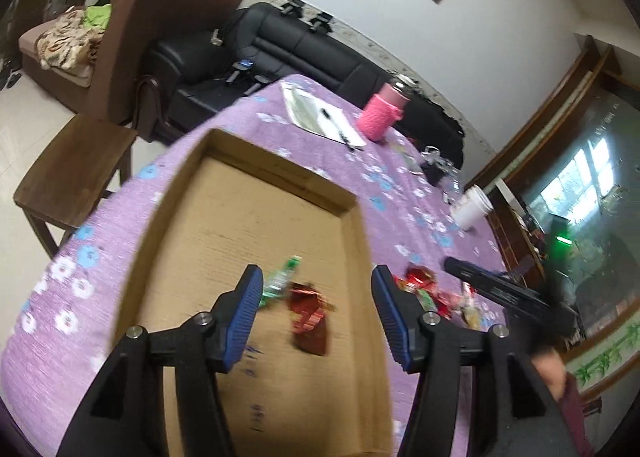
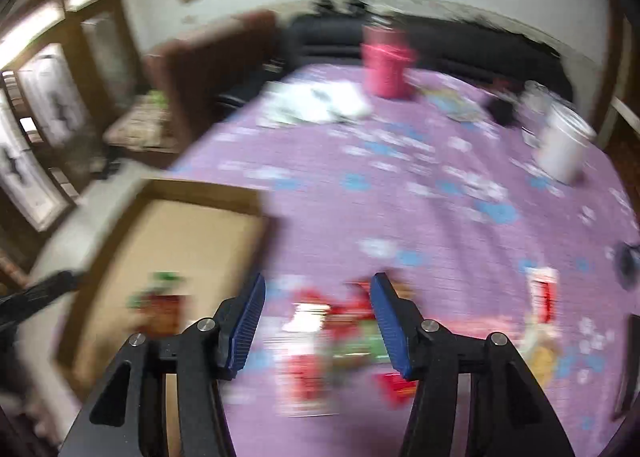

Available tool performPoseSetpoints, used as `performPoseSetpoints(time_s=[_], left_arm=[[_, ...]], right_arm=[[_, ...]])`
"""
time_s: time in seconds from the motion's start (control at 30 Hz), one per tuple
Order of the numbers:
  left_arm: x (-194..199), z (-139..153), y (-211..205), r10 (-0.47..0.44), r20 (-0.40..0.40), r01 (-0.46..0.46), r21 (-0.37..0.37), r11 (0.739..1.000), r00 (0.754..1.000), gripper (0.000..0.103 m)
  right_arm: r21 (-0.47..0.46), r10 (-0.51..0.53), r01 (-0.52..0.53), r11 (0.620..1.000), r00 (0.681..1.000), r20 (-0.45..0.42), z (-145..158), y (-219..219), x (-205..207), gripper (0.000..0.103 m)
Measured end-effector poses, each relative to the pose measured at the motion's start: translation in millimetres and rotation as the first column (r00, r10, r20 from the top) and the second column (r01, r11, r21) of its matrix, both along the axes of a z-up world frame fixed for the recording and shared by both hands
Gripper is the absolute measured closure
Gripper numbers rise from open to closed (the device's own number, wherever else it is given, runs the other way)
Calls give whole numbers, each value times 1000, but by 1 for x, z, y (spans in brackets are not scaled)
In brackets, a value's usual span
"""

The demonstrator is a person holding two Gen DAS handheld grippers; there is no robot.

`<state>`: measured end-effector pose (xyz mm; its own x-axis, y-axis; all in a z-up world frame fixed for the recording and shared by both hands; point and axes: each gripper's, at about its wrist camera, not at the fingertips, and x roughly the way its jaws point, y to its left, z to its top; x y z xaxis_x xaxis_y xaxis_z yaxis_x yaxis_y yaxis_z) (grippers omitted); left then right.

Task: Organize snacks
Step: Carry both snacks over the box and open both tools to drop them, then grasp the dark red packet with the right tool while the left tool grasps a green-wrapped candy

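- The left gripper (image 1: 316, 311) hangs over the shallow brown cardboard box (image 1: 362, 241) with its blue-padded jaws apart and nothing between them: released.
- Only the sharp left wrist view shows the box's contents clearly: a dark red foil snack packet (image 1: 310, 315) and a green-and-white wrapped sweet (image 1: 280, 281) lie side by side on the box floor, just beyond the fingertips.
- The same view shows the right gripper (image 1: 508, 291) as a black bar to the right of the box, above the loose snacks.
- The right wrist view is blurred; its jaws stand apart, empty, over a heap of red, green and white snack wrappers (image 2: 332, 337) on the purple flowered tablecloth (image 2: 400, 217), outside the box.
- It alone shows a red-and-white packet (image 2: 542, 293) lying apart to the right.
- Farther back stand a white paper cup (image 1: 472, 207), white papers with a black pen (image 1: 320, 115) and a pink-sleeved bottle (image 1: 382, 111).
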<state>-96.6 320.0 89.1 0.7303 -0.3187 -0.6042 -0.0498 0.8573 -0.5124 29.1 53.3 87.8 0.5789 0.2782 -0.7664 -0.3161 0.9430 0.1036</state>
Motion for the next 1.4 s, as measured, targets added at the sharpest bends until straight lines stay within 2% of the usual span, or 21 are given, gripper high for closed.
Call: performPoseSetpoints(time_s=[0.1,0.2,0.27,0.3,0.33,0.4,0.47,0.63,0.77,0.83,0.9,0.93,1.03,1.13,1.2,1.23,1.27,1.3,1.4], left_arm=[[-1,4,-24,-38,-1,38,8,999,999,47],[-1,6,-44,-64,-14,65,34,997,998,47],[-2,8,-52,-73,-22,74,51,996,997,46],[-2,9,-55,-77,-22,78,56,995,997,46],[-3,10,-58,-84,-20,85,64,994,996,45],[-2,10,-67,-104,-18,105,81,991,994,41],[0,8,-74,-131,-20,133,81,988,991,41],[12,-3,-110,-214,-47,217,81,973,976,41],[16,-12,-137,-281,-70,286,81,955,957,42],[18,-16,-148,-297,-81,303,86,949,952,42],[20,-17,-155,-306,-83,312,82,946,948,42],[22,-18,-159,-309,-87,316,76,946,947,42],[29,-20,-168,-326,-95,334,78,939,941,42],[40,-25,-180,-344,-134,360,127,924,929,42],[48,-30,-189,-361,-156,384,152,911,919,42],[51,-32,-194,-368,-168,395,174,902,914,42],[54,-34,-199,-379,-174,409,193,892,909,42],[57,-36,-205,-393,-180,426,216,879,902,42],[63,-41,-221,-424,-193,464,292,836,885,42]], right_arm=[[4,-37,37,999,995,-89,-26,-14,28,44],[13,-42,44,999,992,-120,-42,-11,47,44],[-26,-45,42,999,991,-126,-52,-8,54,60],[-44,-48,42,998,989,-138,-56,-9,56,77],[-46,-41,34,998,985,-165,-60,-11,54,84],[-52,-18,9,999,984,-179,-65,-17,43,88],[-59,-1,-10,998,981,-193,-67,-30,27,88],[-4,33,-35,999,962,-269,-69,-70,-14,88],[124,-14,39,992,981,-196,-45,-119,-43,86],[154,-42,68,986,985,-166,-39,-137,-54,64],[196,-17,44,980,990,-138,-38,-143,-65,48],[214,20,9,977,991,-132,-40,-140,-70,46],[186,86,-64,980,990,-113,-46,-123,-78,46],[111,127,-115,987,986,-109,-61,-96,-78,46],[95,135,-126,988,985,-103,-69,-87,-74,46],[91,137,-128,988,985,-107,-73,-85,-74,51],[83,125,-117,990,988,-91,-74,-86,-77,62],[92,125,-116,989,987,-99,-74,-87,-76,67],[116,93,-81,990,991,-100,-74,-102,-78,68]])
